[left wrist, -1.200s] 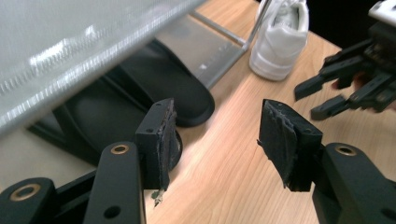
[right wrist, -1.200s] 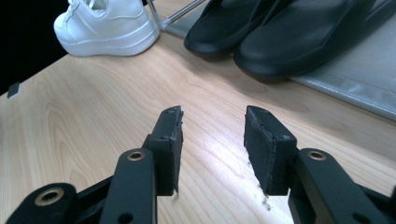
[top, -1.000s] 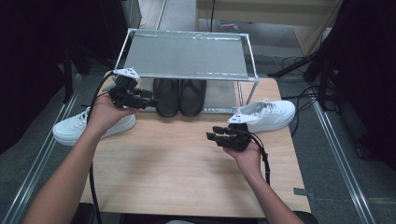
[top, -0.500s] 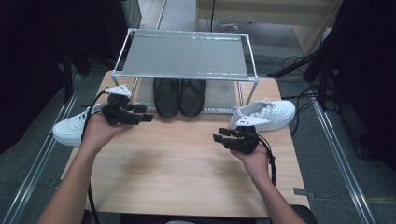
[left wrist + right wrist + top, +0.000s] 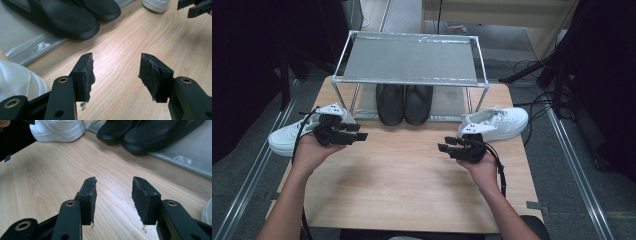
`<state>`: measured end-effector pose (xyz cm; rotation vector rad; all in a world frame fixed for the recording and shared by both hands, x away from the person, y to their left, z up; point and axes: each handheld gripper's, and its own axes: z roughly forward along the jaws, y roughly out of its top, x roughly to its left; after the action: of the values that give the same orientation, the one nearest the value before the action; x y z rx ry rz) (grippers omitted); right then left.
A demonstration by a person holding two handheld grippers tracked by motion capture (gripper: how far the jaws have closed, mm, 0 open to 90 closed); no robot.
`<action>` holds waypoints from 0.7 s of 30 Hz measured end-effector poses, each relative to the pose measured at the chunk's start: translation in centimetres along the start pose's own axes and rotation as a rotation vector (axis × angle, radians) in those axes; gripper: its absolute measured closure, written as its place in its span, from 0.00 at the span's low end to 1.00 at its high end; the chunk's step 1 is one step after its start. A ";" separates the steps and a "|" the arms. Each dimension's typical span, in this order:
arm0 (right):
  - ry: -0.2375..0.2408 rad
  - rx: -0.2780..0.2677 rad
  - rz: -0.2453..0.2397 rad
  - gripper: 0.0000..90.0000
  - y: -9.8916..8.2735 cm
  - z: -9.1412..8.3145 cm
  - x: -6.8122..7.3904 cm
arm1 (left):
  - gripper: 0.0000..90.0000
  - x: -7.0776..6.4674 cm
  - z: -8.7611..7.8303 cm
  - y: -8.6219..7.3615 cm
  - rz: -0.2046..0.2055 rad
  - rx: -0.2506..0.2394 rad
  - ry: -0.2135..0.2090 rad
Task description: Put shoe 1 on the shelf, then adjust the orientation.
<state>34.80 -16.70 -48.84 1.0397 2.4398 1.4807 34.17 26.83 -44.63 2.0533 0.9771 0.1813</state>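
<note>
Now, my left gripper [image 5: 357, 136] hovers near surface's [image 5: 402, 185] left edge, fingers spread, empty, just beside left white sneaker [image 5: 287, 140]. Right gripper [image 5: 447, 145] near right edge, fingers spread and just been opening, nothing between; right white sneaker [image 5: 499, 122] just behind. Black shoes [image 5: 404, 102] under rack [image 5: 409, 57] at rear edge. My call: turn each gripper toward own sneaker, pinch heel collar, lift level.

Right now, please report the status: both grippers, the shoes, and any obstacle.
Left gripper open, empty. Right gripper open, empty. Black shoes paired under rack; white sneakers, left and right, untouched. Bare table between grippers.
</note>
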 end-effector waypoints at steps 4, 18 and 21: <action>0.006 -0.002 0.003 0.62 0.0 0.1 -0.1 | 0.50 0.5 -0.4 -0.4 -0.011 -0.003 0.009; 0.010 0.010 0.002 0.62 -0.1 0.5 0.2 | 0.50 3.9 -2.2 -1.7 -0.086 -0.015 0.084; 0.007 0.014 0.006 0.62 -0.2 0.5 0.2 | 0.50 4.5 -2.3 -1.9 -0.098 -0.010 0.096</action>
<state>34.72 -16.29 -49.21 1.0465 2.4572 1.4738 35.17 32.10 -45.52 1.9974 1.1316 0.2346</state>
